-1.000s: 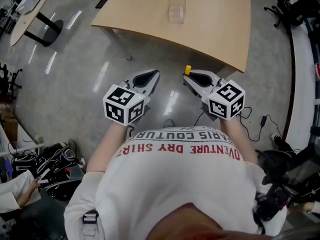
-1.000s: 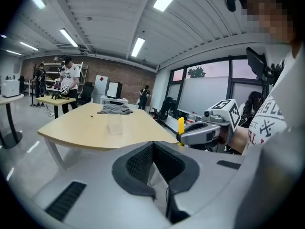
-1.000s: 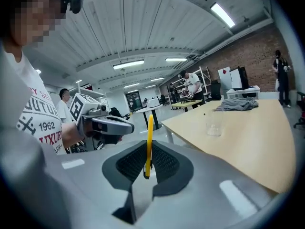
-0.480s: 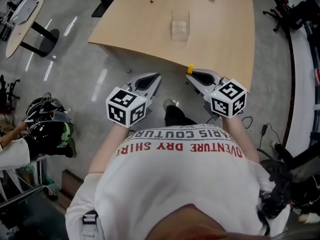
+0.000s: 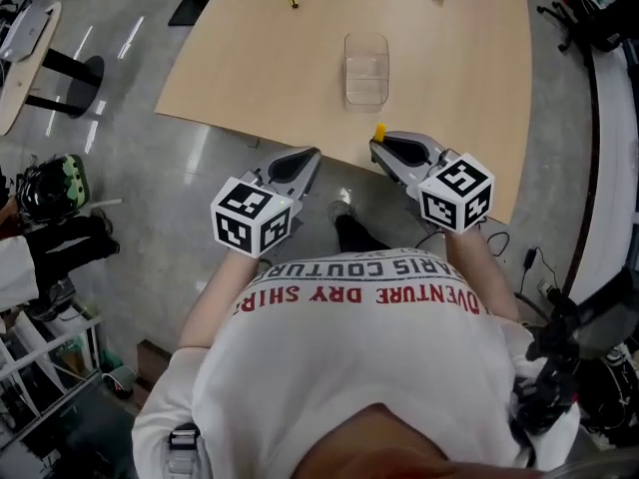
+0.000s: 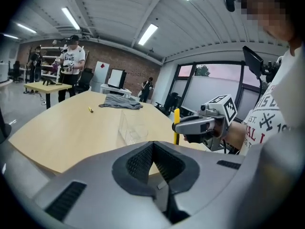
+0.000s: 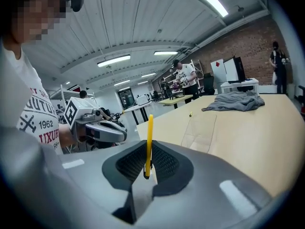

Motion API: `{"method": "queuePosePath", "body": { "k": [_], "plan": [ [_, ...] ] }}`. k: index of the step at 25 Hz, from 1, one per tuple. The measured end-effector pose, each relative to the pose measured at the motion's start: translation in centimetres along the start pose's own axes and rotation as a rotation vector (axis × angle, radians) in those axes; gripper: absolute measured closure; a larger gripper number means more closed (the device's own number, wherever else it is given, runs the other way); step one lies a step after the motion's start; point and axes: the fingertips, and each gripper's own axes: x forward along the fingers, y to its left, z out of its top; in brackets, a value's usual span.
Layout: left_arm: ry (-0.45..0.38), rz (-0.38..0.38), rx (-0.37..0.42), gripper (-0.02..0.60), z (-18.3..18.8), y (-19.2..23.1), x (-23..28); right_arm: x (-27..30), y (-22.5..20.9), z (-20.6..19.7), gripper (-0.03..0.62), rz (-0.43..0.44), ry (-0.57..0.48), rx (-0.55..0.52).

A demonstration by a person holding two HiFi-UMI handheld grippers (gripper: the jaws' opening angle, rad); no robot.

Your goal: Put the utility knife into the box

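Right gripper [image 5: 379, 148] clamps the yellow utility knife [image 7: 149, 137] — long axis upright, short of the clear plastic box [image 5: 366, 68], well apart. Left gripper [image 5: 303, 158] pinched together, empty — farther from the box.

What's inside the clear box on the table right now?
Nothing visible: the clear box looks empty, with bare table showing through its walls. The yellow utility knife stands upright, clamped in the right tool, short of the box. Nothing covers the interior.
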Motion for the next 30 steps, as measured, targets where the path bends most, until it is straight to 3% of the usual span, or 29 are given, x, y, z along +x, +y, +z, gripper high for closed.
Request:
{"method": "queuePosePath", "body": {
  "k": [3, 8, 20, 23, 30],
  "plan": [
    [0.017, -0.005, -0.031, 0.578, -1.6, 2.5, 2.6, 2.1, -2.7, -1.3, 0.563, -0.011, 0.023, 0.009],
    [0.025, -0.021, -0.062, 0.578, -1.9, 3.5, 3.3, 3.1, -3.3, -1.1, 0.563, -0.03, 0.035, 0.013],
    [0.036, -0.022, -0.075, 0.578, -1.2, 4.4, 2.6, 7.1, -7.2, 4.4, 0.563, -0.214, -0.067, -0.126],
    [0.041, -0.013, -0.089, 0.578, -1.6, 5.6, 2.7, 9.4, -9.0, 3.5, 0.563, -0.267, -0.038, -0.149],
    [0.051, -0.014, -0.103, 0.578, -3.4, 7.6, 3.6, 12.9, -11.0, -0.1, 0.563, -0.298, 0.027, -0.119]
  ]
}}
